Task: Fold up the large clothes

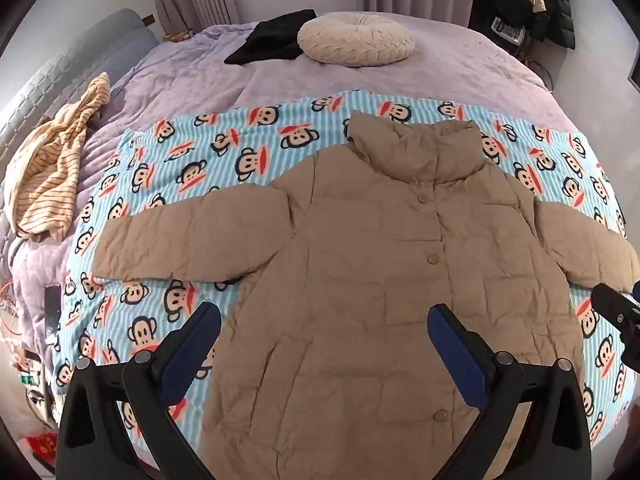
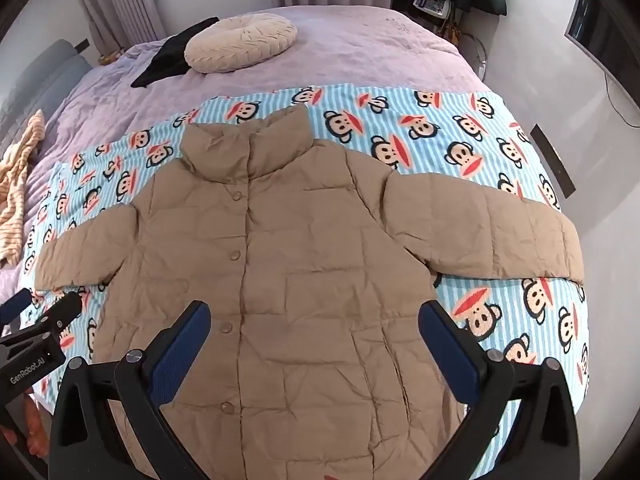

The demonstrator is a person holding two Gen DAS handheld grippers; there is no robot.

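A tan puffer jacket (image 1: 360,264) (image 2: 280,264) lies flat and buttoned on a blue striped monkey-print blanket (image 1: 168,160) (image 2: 460,128), collar away from me and both sleeves spread out sideways. My left gripper (image 1: 324,320) hovers open above the jacket's lower left half, with nothing between its blue pads. My right gripper (image 2: 314,318) is open as well, above the lower right half of the jacket, empty. Each gripper shows at the edge of the other's view: the right one (image 1: 618,316), the left one (image 2: 40,320).
The blanket covers the near part of a bed with a lilac cover (image 1: 192,76) (image 2: 360,44). A round cream cushion (image 1: 356,38) (image 2: 242,42) and a black garment (image 1: 276,36) (image 2: 172,56) lie at the far side. A yellow striped garment (image 1: 52,172) (image 2: 16,184) lies at the left.
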